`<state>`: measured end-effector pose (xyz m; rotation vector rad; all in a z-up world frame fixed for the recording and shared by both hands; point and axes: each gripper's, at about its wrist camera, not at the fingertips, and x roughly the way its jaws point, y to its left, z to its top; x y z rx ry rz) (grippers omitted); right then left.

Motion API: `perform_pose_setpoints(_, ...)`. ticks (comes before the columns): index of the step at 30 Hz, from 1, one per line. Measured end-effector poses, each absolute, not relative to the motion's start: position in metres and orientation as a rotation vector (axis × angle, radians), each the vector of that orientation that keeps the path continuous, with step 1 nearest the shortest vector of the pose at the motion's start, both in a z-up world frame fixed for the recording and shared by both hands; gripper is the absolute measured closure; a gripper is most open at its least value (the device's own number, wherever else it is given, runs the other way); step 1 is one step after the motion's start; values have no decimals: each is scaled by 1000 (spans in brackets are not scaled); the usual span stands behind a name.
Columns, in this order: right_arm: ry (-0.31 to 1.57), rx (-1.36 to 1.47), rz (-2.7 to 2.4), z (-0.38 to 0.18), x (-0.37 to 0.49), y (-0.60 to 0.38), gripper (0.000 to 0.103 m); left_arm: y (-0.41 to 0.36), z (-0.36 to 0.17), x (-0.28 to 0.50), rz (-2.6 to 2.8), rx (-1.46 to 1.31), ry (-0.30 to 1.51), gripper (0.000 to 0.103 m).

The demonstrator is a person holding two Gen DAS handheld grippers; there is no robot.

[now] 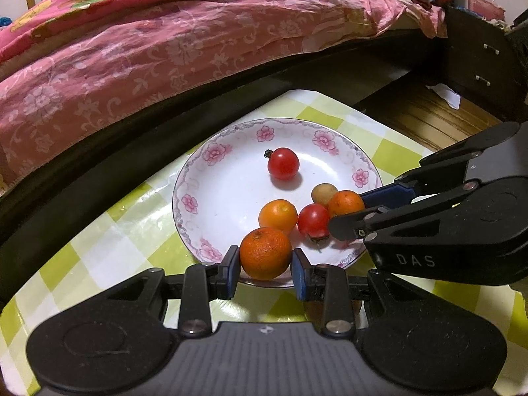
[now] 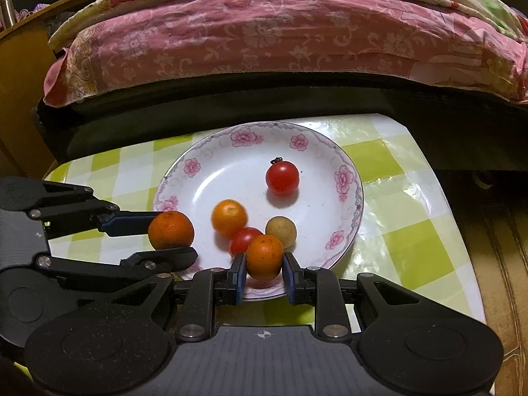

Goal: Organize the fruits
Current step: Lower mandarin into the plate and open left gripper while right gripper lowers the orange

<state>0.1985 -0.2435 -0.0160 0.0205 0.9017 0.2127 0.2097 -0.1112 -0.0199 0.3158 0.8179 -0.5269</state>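
We hold an orange in each gripper, left [image 1: 265,253] and right [image 2: 264,257], over the plate [image 2: 346,237] rim | four fruits lie in it | none visible outside, nearly done

Matte black tongs [image 1: 265,270], blue pads [image 1: 233,272], silver rivets

Dim indoor light, tablecloth [image 1: 109,231] glare, fisheye-bent edges, dark corners
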Motion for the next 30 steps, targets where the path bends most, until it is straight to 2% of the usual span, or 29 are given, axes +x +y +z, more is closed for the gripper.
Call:
perform_pose_setpoints(12,887,16,223,-15,202,-246,78,-112,-20,210,-525,310,820,63)
perform_pose_setpoints(18,864,22,227,-10,200,-246,72,-110,-19,213,-523,291,821,62)
perform_pose_setpoints(30,837,50,209,-4,196,-254,71,-99,-7,211,-511,268,790,61)
